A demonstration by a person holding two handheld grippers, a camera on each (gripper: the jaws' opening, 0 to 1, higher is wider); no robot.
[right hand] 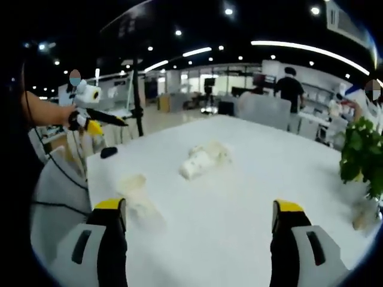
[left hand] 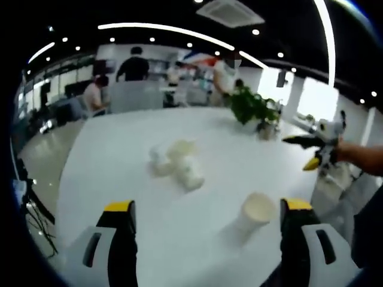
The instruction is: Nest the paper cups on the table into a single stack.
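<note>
White bench (left hand: 119, 179) with paper cups. One cup (left hand: 256, 210) stands upright and alone near a bench edge, just beside the right-hand jaw of the left tongs (left hand: 206, 212); in the right gripper view the same cup (right hand: 133, 185) sits just ahead of the left-hand jaw of the right tongs (right hand: 197, 209). A cluster of tipped cups (left hand: 178, 162) lies near the bench middle, well apart from the lone cup; blur hides their exact number. A potted plant (left hand: 254, 107) stands toward the far edge. Both tongs hang released, jaws spread wide and holding nothing, above the near edge. People sit and stand beyond the bench.

Step in hand, as judged: reaching for a first cup. To do it well, centre the upright cup between the jaws, close lightly on its wall so the paper does not crush, and keep its mouth up. The fallen cups need righting, or one held steady while the other slides in.
</note>
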